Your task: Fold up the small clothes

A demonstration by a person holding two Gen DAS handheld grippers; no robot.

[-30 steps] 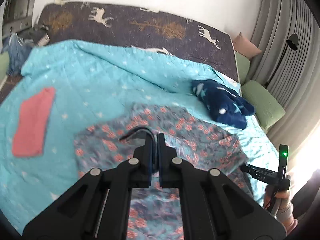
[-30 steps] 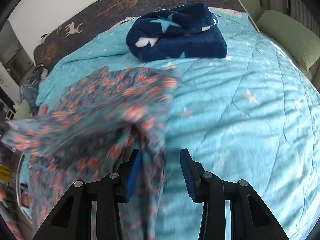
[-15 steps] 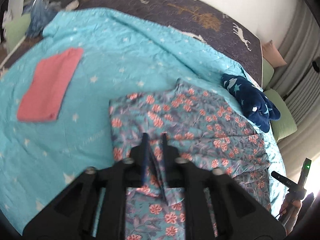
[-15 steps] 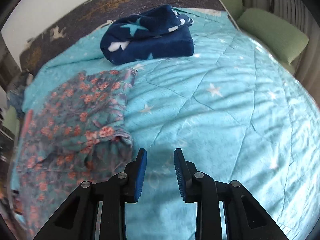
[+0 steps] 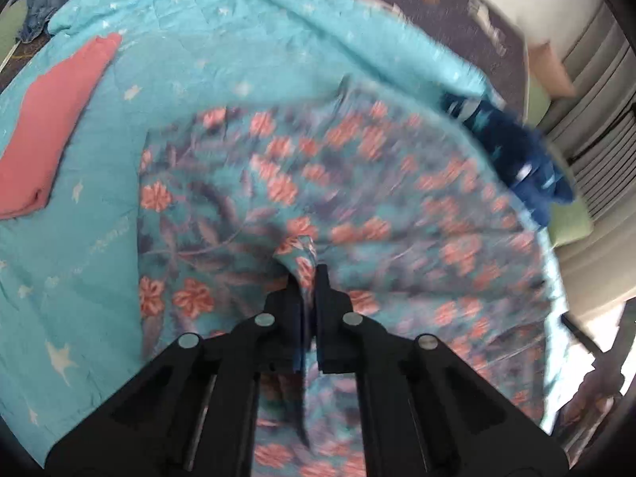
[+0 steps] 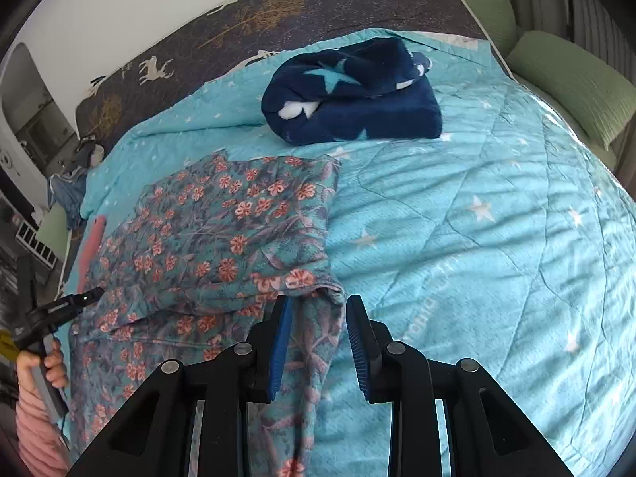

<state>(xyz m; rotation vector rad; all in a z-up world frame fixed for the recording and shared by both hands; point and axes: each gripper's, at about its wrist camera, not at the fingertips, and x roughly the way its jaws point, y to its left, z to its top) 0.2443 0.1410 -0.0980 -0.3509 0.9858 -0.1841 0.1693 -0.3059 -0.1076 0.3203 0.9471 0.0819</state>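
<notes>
A teal floral garment (image 5: 357, 183) with pink flowers lies spread on the turquoise star quilt (image 5: 190, 39). My left gripper (image 5: 308, 274) is shut on a pinched fold of this garment near its middle. The garment also shows in the right wrist view (image 6: 222, 230), folded over at its near right corner. My right gripper (image 6: 316, 306) is open, its blue-padded fingers (image 6: 280, 334) straddling that corner edge just above the cloth. It holds nothing.
A folded pink cloth (image 5: 47, 119) lies on the quilt at the left. A folded navy star blanket (image 6: 353, 91) sits beyond the garment. Green cushions (image 6: 572, 83) and a curtain lie at the right. A dark deer-print cover (image 6: 278, 8) spans the bed's far end.
My left gripper has dropped lower and forward with the fold still pinched. My right gripper has moved left over the garment's corner and its jaws have opened wider.
</notes>
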